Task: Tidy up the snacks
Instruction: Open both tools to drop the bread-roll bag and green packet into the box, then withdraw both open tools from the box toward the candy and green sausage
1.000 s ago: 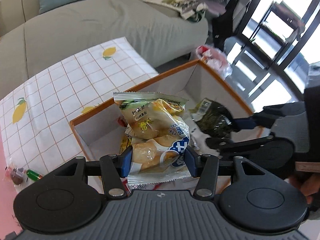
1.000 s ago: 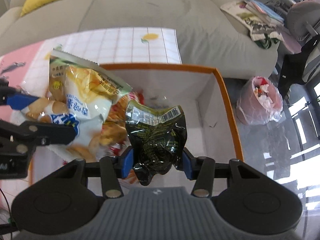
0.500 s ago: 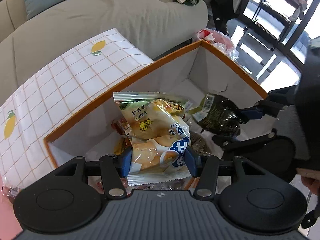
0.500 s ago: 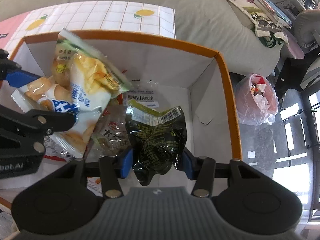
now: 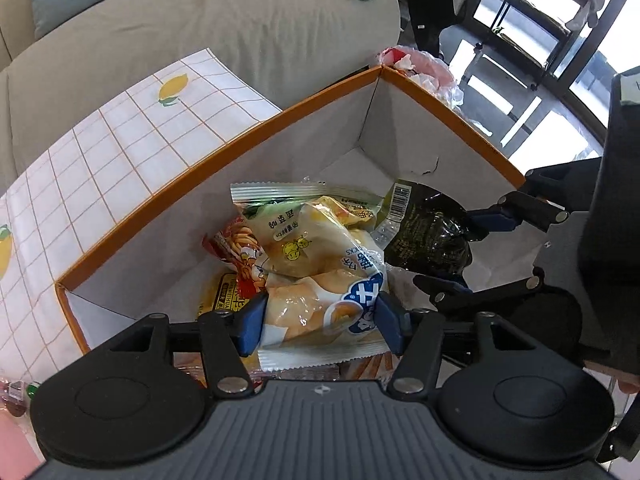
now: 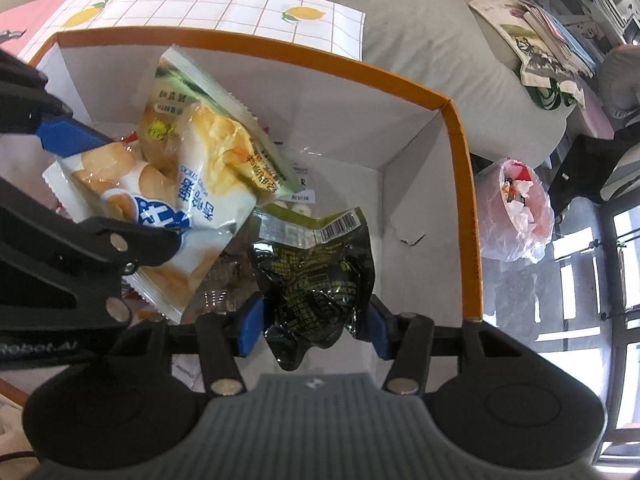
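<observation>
At lower centre of the left wrist view, a yellow-and-white crinkly plastic snack bag [image 5: 320,276] is seen between the blue pads of the left gripper [image 5: 321,320], whose jaws are opening, inside the orange-rimmed white cardboard box [image 5: 248,140]. At lower centre of the right wrist view, a dark green foil packet [image 6: 316,280] sits between the opening jaws of the right gripper [image 6: 313,326]; contact cannot be told.

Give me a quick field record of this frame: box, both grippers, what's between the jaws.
box: orange-rimmed box, white inside, several snack packs at the bottom
left gripper: jaws opening, yellow snack bags between the pads, inside the box
right gripper: jaws opening, dark green pack between the pads, inside the box
table: lemon-print cloth beside the box
background: sofa, pink bin bag
</observation>
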Action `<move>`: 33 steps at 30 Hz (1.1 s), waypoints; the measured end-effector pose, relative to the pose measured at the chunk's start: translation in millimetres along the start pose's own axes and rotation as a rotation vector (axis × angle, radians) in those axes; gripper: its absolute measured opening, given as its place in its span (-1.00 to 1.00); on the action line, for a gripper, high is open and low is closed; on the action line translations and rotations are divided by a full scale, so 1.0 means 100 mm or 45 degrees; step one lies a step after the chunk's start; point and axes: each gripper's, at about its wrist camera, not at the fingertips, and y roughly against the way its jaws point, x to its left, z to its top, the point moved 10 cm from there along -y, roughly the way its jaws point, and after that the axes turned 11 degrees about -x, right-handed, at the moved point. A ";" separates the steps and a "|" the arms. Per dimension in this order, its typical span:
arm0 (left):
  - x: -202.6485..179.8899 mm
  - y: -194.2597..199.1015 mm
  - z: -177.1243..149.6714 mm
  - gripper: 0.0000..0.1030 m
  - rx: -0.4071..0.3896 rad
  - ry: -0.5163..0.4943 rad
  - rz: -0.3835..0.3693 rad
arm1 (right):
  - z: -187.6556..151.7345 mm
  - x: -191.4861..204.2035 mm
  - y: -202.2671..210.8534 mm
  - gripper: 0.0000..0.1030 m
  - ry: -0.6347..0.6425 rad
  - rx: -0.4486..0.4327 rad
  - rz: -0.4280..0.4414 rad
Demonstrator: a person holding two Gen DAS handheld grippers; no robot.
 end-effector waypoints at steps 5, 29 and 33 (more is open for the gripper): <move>0.03 0.05 0.00 0.60 -0.014 0.007 -0.004 | 0.00 0.05 0.05 0.08 0.031 -0.004 0.007; 0.13 1.03 -0.07 0.64 -0.171 -0.025 0.074 | 0.05 0.16 0.98 0.52 -0.152 -0.116 -0.045; 0.20 1.28 -0.12 0.64 -0.218 -0.030 0.110 | 0.05 0.22 1.17 0.67 -0.249 -0.172 -0.030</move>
